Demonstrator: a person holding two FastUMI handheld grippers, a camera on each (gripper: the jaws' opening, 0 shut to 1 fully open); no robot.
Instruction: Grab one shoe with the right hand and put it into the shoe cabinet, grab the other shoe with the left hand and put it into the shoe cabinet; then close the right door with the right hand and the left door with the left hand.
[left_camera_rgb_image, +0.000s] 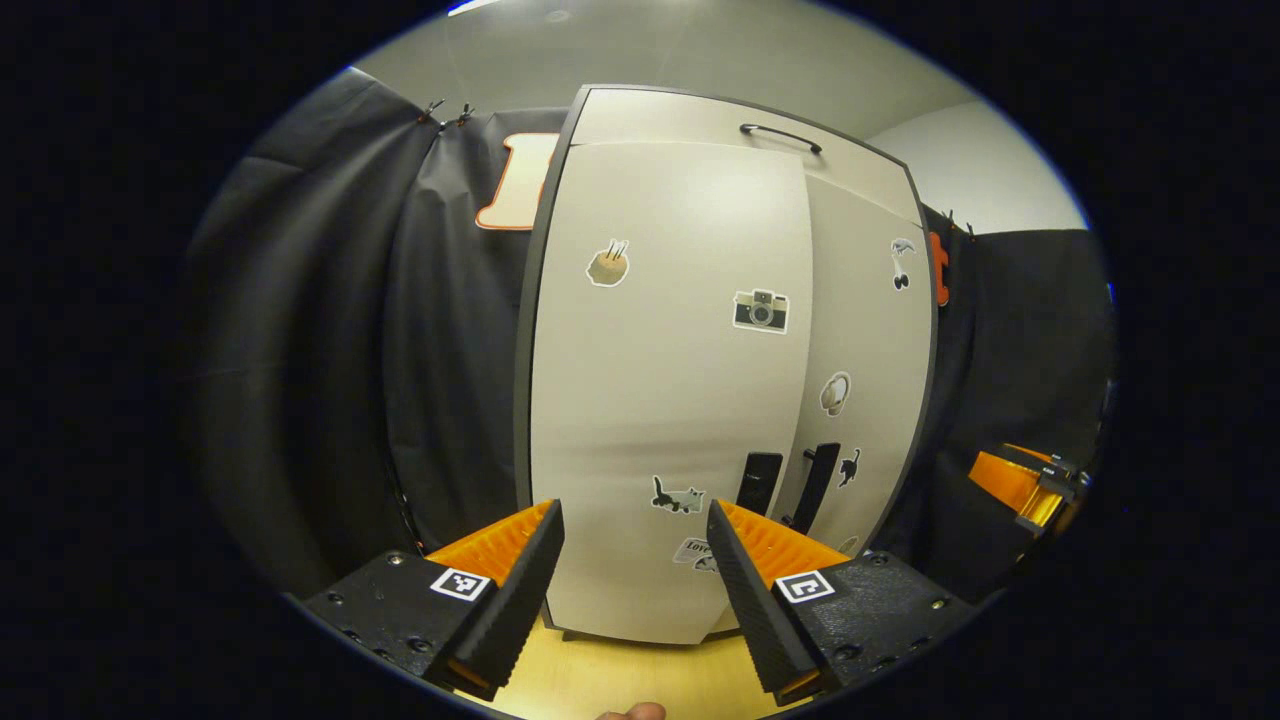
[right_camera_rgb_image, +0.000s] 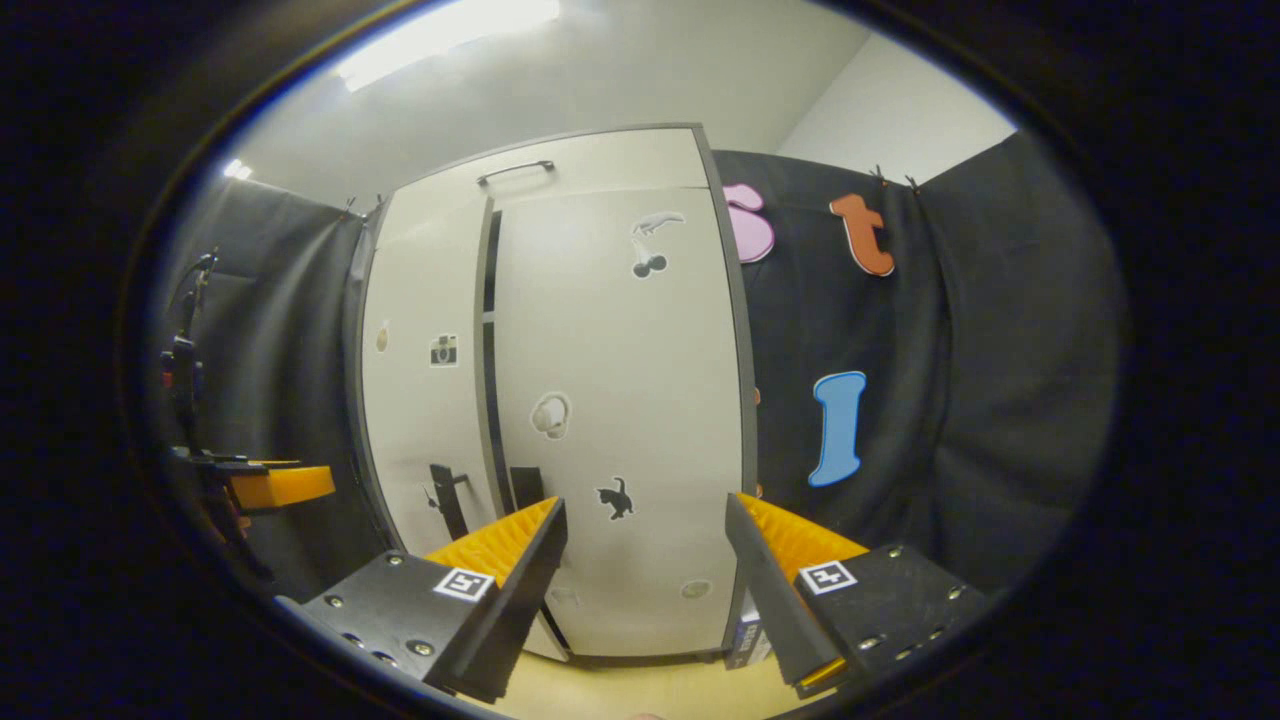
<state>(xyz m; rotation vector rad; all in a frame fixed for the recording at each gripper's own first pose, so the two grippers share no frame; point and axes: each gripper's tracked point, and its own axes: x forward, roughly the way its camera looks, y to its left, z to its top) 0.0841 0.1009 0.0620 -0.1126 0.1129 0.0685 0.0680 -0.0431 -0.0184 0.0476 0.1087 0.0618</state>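
We hold both the left gripper (left_camera_rgb_image: 635, 560) and right gripper (right_camera_rgb_image: 645, 555) with fingers apart and empty, facing the shoe cabinet (left_camera_rgb_image: 690, 400); its left door (right_camera_rgb_image: 420, 400) seems slightly ajar.

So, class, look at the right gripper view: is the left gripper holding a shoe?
No. In the left gripper view, the left gripper has its fingers spread with nothing between them, facing the shoe cabinet.

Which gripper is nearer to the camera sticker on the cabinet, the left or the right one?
Left. The left gripper faces the left door, the camera sticker ahead and large. The right gripper faces the right door, where the sticker looks smaller, off to the side.
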